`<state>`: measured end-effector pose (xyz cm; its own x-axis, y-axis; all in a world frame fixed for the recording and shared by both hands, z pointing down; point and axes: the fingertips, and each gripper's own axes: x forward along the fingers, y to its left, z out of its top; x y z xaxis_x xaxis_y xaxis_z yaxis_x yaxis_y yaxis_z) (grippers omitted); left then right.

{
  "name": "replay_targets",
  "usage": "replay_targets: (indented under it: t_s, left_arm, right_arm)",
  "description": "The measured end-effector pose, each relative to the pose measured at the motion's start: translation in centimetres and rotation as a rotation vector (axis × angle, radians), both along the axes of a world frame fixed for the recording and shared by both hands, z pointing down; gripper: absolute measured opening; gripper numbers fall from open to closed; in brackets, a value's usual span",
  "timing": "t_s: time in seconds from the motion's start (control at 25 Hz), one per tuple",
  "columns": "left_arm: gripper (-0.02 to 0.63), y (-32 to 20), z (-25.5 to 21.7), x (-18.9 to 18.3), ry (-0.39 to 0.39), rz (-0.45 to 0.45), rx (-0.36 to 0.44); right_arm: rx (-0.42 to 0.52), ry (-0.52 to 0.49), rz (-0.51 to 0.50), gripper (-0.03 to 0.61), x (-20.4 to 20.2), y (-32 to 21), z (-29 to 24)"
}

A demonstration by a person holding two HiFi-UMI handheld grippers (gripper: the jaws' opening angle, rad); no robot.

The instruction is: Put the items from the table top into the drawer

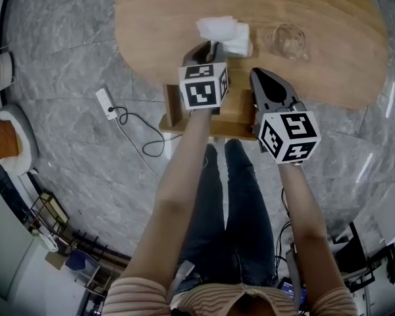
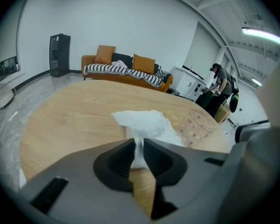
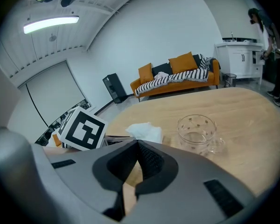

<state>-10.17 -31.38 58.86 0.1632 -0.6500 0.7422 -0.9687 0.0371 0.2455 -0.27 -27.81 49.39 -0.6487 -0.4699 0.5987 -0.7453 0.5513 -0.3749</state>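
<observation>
Head view: crumpled white tissue (image 1: 225, 33) sits on the wooden tabletop (image 1: 158, 18) near a clear glass cup (image 1: 286, 41); left tongs (image 2: 138, 143) pinch its near edge, right tongs (image 3: 136, 143) closed, empty.

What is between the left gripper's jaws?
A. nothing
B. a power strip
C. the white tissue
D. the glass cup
C: in the left gripper view, the left gripper has the white tissue pinched between its jaw tips, while the glass cup stands apart on the table.
</observation>
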Motion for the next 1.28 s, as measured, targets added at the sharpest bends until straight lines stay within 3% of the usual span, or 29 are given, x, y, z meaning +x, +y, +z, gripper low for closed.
replay_targets:
  t_s: [0.2, 0.6, 1.28]
  left_arm:
    - [0.04, 0.1, 0.0, -0.1, 0.016, -0.009, 0.011]
    - [0.029, 0.4, -2.2, -0.4, 0.14, -0.021, 0.063]
    - [0.028, 7.2, -10.8, -4.0, 0.327, -0.042, 0.193]
  right_arm:
    - [-0.007, 0.008, 0.016, 0.0, 0.1, 0.3, 0.4]
    - [0.006, 0.027, 0.062, 0.0, -0.6, 1.0, -0.1]
    - [0.044, 0.061, 0.184, 0.0, -0.7, 6.1, -3.9]
